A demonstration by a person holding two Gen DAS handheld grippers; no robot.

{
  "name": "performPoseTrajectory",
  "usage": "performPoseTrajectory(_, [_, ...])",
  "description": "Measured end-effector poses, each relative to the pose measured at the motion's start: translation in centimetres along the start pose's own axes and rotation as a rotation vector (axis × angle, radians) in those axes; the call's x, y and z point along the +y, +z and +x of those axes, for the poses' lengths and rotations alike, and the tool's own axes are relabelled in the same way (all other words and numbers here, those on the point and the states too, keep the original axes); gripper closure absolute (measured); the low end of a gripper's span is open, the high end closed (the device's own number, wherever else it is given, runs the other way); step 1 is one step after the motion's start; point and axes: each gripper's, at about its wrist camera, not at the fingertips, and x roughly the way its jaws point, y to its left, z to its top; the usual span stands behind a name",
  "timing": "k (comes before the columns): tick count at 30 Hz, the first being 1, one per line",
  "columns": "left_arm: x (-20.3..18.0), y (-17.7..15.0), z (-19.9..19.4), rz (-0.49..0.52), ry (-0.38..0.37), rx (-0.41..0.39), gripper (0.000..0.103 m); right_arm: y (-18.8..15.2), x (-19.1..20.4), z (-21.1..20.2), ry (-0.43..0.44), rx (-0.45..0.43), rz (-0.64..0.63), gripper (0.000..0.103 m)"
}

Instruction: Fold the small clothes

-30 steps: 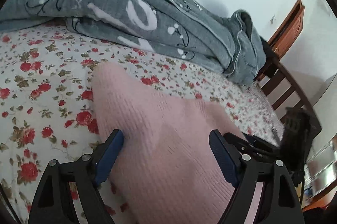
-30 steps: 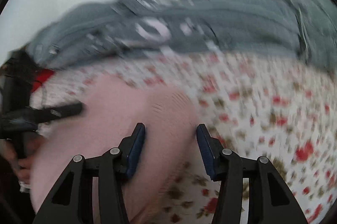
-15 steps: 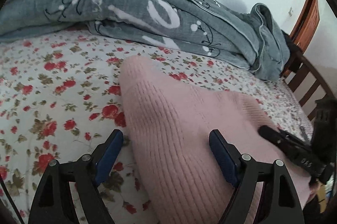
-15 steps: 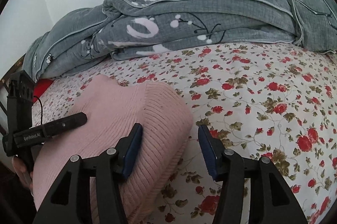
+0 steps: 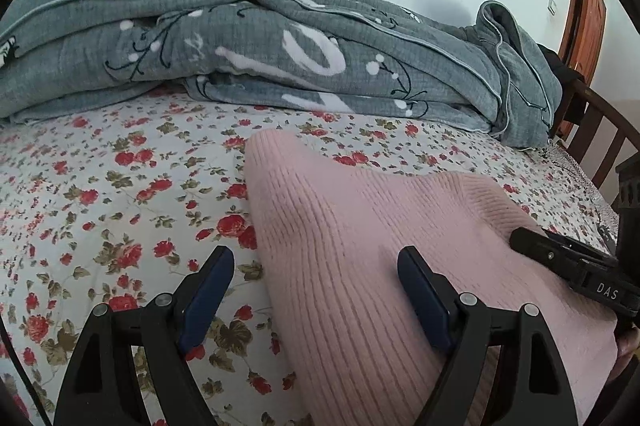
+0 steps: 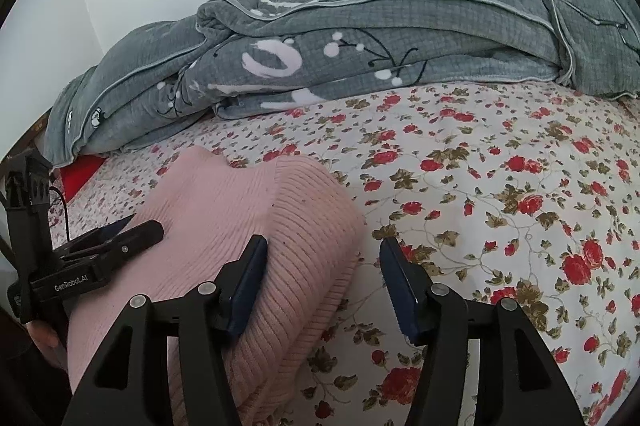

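Observation:
A pink ribbed knit garment (image 5: pixel 360 234) lies folded on the floral bed sheet (image 5: pixel 120 206). My left gripper (image 5: pixel 316 266) is open above the garment's left edge, with one finger over the sheet and the other over the knit. My right gripper (image 6: pixel 324 258) hovers at the garment's (image 6: pixel 248 218) thick right-hand fold. Its jaws are opening, with the fold's edge between them and the pads not pressing on it. Each gripper shows in the other's view: the right gripper (image 5: pixel 560 258) and the left gripper (image 6: pixel 120 238) both sit over the knit.
A crumpled grey quilt (image 5: pixel 280 58) with white print runs along the wall behind the garment. A wooden bed rail (image 5: pixel 600 146) and a brown door (image 5: pixel 584 6) stand at the right. A red item (image 6: pixel 80 174) lies under the quilt's left end.
The left view has swung, so the garment now sits further right between its fingers. The right gripper's jaws have spread wider. The right view was blurred and is now steady.

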Motion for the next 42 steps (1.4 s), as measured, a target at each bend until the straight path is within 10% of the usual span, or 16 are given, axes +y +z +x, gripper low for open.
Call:
performPoseTrajectory(23, [-4.7,-6.1,-8.3,0.104,0.036,-0.134,0.019,-3.8,1.8,-6.0,-0.105,-0.074,-0.133,0.046])
performPoseTrajectory(42, [-7.1,-10.3,-20.0,0.007,0.22,-0.023,0.02,-8.8,3.2,-20.6,-0.206,0.024,-0.034,0.042])
